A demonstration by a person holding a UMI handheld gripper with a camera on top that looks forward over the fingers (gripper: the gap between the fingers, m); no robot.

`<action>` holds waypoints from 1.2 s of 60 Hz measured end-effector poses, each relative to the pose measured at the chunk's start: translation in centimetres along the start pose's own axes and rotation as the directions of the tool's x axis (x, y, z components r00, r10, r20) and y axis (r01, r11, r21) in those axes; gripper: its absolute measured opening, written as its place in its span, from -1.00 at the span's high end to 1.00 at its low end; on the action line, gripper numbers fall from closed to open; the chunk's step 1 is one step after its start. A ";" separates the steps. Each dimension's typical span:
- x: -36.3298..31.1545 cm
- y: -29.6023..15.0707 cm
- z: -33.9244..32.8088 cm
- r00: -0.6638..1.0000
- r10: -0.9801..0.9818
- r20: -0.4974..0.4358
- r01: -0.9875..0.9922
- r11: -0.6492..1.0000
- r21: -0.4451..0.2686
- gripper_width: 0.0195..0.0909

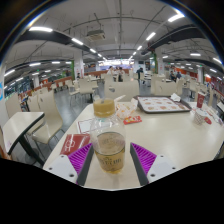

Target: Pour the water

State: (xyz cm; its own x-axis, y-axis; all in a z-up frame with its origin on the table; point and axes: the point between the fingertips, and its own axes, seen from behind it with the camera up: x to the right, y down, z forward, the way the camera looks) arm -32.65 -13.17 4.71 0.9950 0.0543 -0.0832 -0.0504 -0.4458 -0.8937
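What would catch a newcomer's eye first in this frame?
The clear cup of yellowish liquid between the tool's two fingers stands out first; whether the purple pads press on it cannot be told. Just beyond it on the white table stands a second cup with similar liquid. Further right lies a patterned tray, with a large hall of tables and ceiling lights behind.
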 end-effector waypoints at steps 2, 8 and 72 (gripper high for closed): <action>0.0 0.0 0.6 1.000 -0.006 -0.003 0.006 1.000 0.009 -0.37; -0.3 -0.1 1.7 0.998 -0.057 0.006 0.057 0.997 0.043 0.12; 32.3 -22.6 5.4 -0.063 0.945 0.322 -0.967 0.022 -0.254 0.52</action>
State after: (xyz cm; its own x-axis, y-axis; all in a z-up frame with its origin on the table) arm 0.22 3.48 19.88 -0.1375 -0.1369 -0.9810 -0.9417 -0.2891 0.1723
